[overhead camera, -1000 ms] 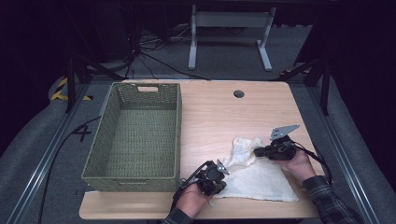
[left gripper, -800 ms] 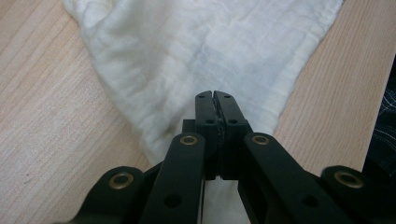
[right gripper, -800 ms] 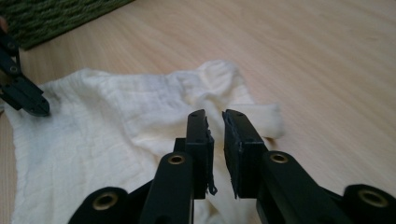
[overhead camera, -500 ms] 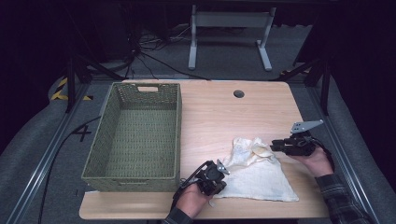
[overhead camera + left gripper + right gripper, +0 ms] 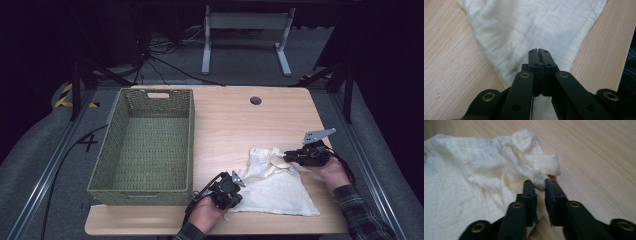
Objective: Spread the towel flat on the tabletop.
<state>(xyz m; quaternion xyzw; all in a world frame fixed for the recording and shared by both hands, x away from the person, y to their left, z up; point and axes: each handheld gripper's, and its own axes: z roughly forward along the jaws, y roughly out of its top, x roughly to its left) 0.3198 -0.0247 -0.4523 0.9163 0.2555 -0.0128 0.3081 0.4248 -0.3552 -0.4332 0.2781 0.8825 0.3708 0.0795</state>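
One cloth [image 5: 272, 186], one basket [image 5: 107, 170], one table [image 5: 235, 120], two claws.

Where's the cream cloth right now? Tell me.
In the high view the cream cloth lies on the table's near right part, between both grippers, right of the green wicker basket.

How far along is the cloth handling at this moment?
Done: the left gripper is shut on the near corner of the cream cloth. In hand: the right gripper, jaws just closing, pinches a bunched fold at the far edge. Left: the cloth is rumpled and unfolded on the table; the green basket holds nothing.
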